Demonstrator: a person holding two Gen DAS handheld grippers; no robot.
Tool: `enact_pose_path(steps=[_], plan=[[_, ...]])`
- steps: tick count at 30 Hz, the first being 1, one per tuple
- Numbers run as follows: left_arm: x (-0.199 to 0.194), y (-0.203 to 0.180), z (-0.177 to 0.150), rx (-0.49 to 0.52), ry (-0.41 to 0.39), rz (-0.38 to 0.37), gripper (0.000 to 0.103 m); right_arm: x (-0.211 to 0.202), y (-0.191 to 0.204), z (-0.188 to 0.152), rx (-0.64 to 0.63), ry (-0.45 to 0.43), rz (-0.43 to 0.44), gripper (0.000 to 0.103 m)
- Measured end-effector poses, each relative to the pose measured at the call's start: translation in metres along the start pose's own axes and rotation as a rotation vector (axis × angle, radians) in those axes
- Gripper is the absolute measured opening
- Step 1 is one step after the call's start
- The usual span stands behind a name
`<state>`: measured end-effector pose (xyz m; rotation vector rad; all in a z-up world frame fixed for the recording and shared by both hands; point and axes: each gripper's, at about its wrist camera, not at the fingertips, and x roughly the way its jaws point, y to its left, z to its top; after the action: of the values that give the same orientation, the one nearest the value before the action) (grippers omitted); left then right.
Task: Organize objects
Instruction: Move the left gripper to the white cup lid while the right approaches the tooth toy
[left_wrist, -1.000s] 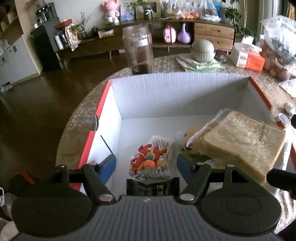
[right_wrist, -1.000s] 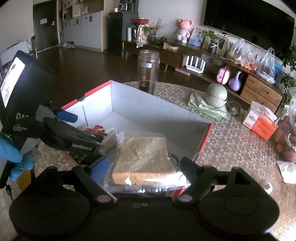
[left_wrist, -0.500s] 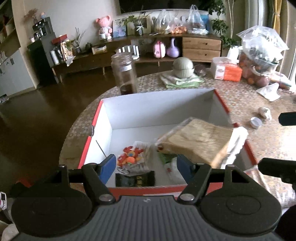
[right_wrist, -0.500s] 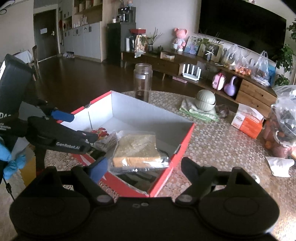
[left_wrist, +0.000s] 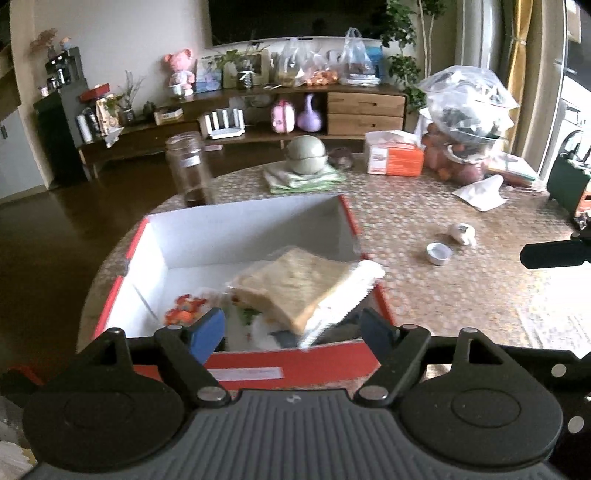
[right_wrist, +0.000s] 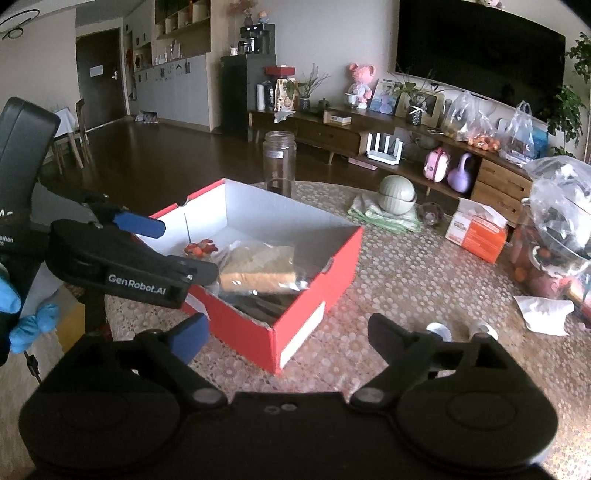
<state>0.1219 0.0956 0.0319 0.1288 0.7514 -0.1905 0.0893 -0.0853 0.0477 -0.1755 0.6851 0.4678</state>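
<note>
Left tongs (left_wrist: 293, 330) apart, just been opening, empty | right tongs (right_wrist: 284, 338) apart, just been opening, empty | bagged bread (right_wrist: 258, 267) inside red box (right_wrist: 314, 291), leaning on near corner | small cap (right_wrist: 437, 329) right of box, nearer right tongs

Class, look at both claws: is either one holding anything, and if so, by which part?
Nothing is held. The left claw and right claw are both open and empty; the bagged bread lies in the red box.
</note>
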Motion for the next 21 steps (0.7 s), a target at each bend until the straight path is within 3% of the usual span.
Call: enact_pose_path(steps=[5, 9, 12, 21], plan=[[0.001, -0.021, -0.003, -0.021, 0.007, -0.041, 0.087, -0.011, -0.021, -0.014, 0.024, 0.018, -0.007, 0.102], [0.004, -0.038, -0.004, -0.015, 0.001, -0.055, 0.089, -0.017, -0.039, -0.026, 0.036, 0.031, -0.028, 0.102], [0.008, -0.051, -0.004, -0.004, -0.005, -0.069, 0.1, -0.023, -0.055, -0.034, 0.059, 0.03, -0.045, 0.102], [0.024, -0.101, 0.0, 0.024, -0.023, -0.124, 0.102, -0.032, -0.111, -0.054, 0.134, 0.037, -0.117, 0.102]])
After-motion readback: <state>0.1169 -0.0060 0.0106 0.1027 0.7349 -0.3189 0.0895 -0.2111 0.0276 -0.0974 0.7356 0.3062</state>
